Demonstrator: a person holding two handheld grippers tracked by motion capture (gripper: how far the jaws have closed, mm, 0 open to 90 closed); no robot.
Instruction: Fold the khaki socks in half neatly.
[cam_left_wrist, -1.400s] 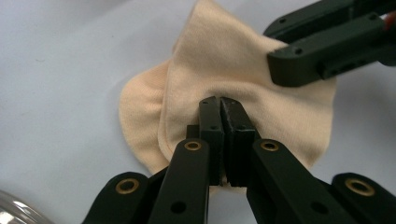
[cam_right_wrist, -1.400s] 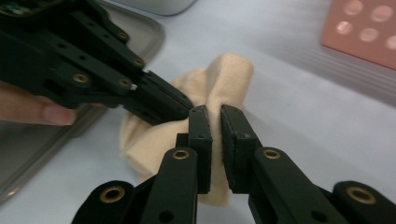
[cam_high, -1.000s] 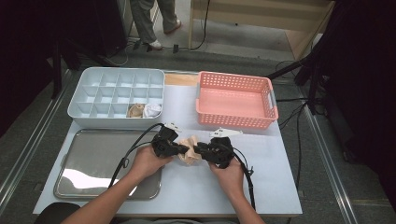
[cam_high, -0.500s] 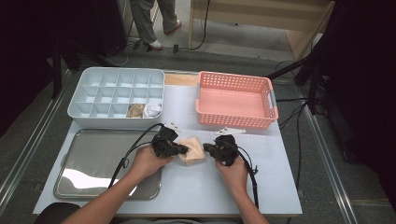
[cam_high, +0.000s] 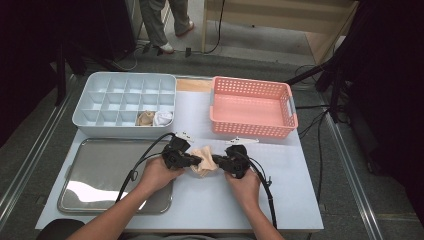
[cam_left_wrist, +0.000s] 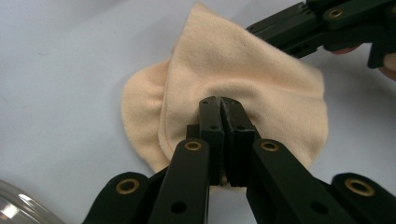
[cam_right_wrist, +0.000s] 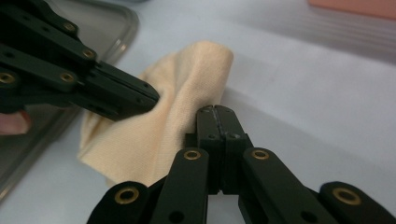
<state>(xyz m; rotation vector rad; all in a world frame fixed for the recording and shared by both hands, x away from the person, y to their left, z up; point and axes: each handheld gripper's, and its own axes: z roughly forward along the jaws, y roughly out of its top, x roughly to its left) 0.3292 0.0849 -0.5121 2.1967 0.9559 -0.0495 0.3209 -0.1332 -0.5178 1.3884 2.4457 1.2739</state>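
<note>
- Peach cloth (cam_high: 204, 159) lay bunched on the pale table (cam_high: 280, 200), just in front of the pink basket (cam_high: 252, 107) and right of the steel tray (cam_high: 100, 172).
- Pinched from both sides: left gripper (cam_high: 196, 160) on its left edge, right gripper (cam_high: 214, 161) on its right.
- Left gripper view: jaws clenched tight on a fold of the cloth (cam_left_wrist: 243, 79), pads together, fabric spilling out around them.
- Right gripper view: jaws just closed, now clamped on the cloth's (cam_right_wrist: 187, 102) near edge, fabric rising in a ridge between the two tools.
- Left gripper (cam_right_wrist: 152, 100) seen there too, biting the far side of the same ridge.
- Right gripper (cam_left_wrist: 261, 29) likewise seen from the left gripper view, gripping the cloth's far corner.
- Back left, the pale blue divided box (cam_high: 125, 85) held two rolled cloths in its front row: one tan (cam_high: 145, 118), one white (cam_high: 163, 118), side by side.
- Both hands rested low on the table, cables trailing back.
</note>
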